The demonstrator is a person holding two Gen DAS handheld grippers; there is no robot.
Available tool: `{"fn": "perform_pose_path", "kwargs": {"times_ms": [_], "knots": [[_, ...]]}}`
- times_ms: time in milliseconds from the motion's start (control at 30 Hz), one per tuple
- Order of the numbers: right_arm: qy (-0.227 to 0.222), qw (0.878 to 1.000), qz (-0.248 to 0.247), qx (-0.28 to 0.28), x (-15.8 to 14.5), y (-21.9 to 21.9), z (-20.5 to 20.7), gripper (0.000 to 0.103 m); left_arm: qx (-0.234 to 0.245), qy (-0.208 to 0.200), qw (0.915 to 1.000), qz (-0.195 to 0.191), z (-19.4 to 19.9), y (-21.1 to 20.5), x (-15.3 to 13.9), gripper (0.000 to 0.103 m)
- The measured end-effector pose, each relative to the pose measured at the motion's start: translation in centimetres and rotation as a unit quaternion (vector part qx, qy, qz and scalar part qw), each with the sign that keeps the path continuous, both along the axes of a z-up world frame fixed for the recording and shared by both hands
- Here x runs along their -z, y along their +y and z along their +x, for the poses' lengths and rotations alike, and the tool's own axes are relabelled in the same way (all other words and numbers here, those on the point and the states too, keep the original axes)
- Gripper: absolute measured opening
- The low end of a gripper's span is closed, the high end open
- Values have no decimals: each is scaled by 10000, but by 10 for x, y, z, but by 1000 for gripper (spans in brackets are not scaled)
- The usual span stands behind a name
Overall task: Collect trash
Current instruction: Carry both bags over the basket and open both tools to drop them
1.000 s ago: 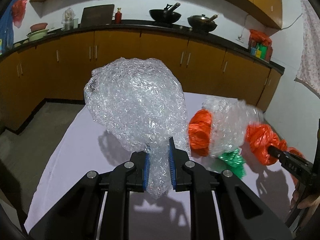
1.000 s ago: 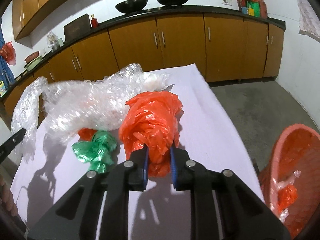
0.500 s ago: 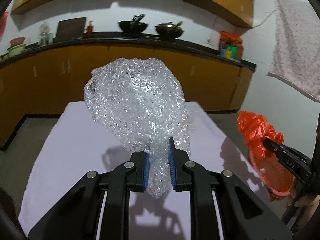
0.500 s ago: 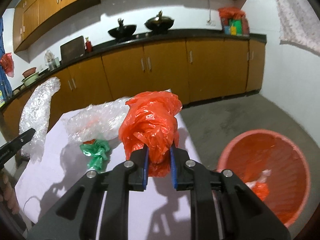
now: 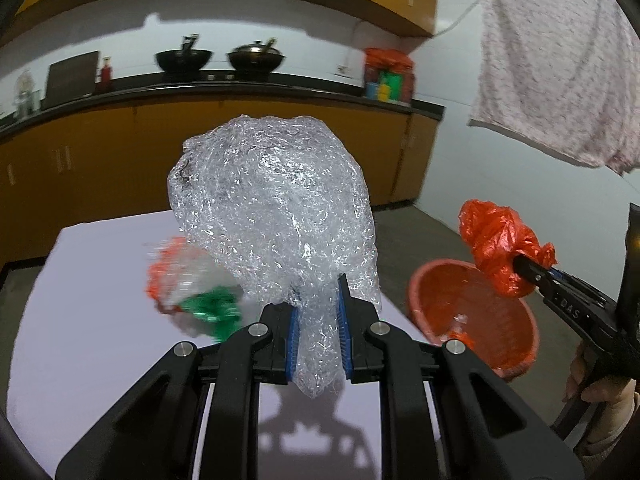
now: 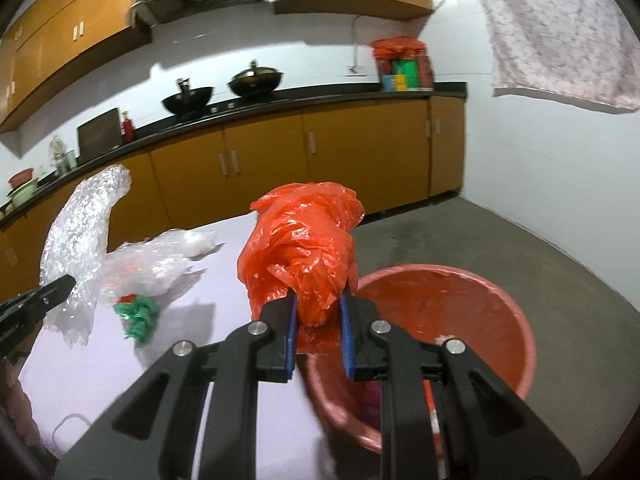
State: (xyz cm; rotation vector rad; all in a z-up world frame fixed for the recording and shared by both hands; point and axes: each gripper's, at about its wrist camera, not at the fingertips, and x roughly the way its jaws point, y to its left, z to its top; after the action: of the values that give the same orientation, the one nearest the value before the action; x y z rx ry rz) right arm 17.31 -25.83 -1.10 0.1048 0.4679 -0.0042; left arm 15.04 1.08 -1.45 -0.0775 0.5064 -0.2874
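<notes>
My left gripper (image 5: pixel 318 312) is shut on a big wad of clear bubble wrap (image 5: pixel 276 208) and holds it up above the white table (image 5: pixel 80 340). My right gripper (image 6: pixel 319 320) is shut on a crumpled orange plastic bag (image 6: pixel 304 240), held over the near rim of the red basket (image 6: pixel 472 320) on the floor beside the table. The right gripper with its orange bag (image 5: pixel 500 252) shows at right in the left wrist view, above the basket (image 5: pixel 472 312). More clear wrap (image 6: pixel 160 264), a green bag (image 6: pixel 138 314) and an orange scrap lie on the table.
Wooden kitchen cabinets (image 6: pixel 260 160) with a black counter run along the far wall, with woks on top. A patterned cloth (image 6: pixel 560 36) hangs at the upper right. The concrete floor (image 6: pixel 500 240) spreads around the basket. Some trash lies inside the basket.
Both grippers have swung to the right, off the table pile. The right gripper has carried the orange bag to above the red basket. The left still holds the bubble wrap.
</notes>
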Motion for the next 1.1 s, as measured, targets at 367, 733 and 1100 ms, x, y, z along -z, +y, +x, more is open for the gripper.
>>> {"fn": "perform_pose_path", "kwargs": {"times_ms": [367,733,1100], "knots": [[149,9979,-88,628,14,-54,-15,18,640,177,9977,132,0,-70,15,17],[214,9954,-107,930,23,-85,-20,18,1147,391,9922,300,1,-119,31,17],[296,9941,-43,1044,33,-96,-16,18,1454,516,9868,483,9,-149,45,17]]}}
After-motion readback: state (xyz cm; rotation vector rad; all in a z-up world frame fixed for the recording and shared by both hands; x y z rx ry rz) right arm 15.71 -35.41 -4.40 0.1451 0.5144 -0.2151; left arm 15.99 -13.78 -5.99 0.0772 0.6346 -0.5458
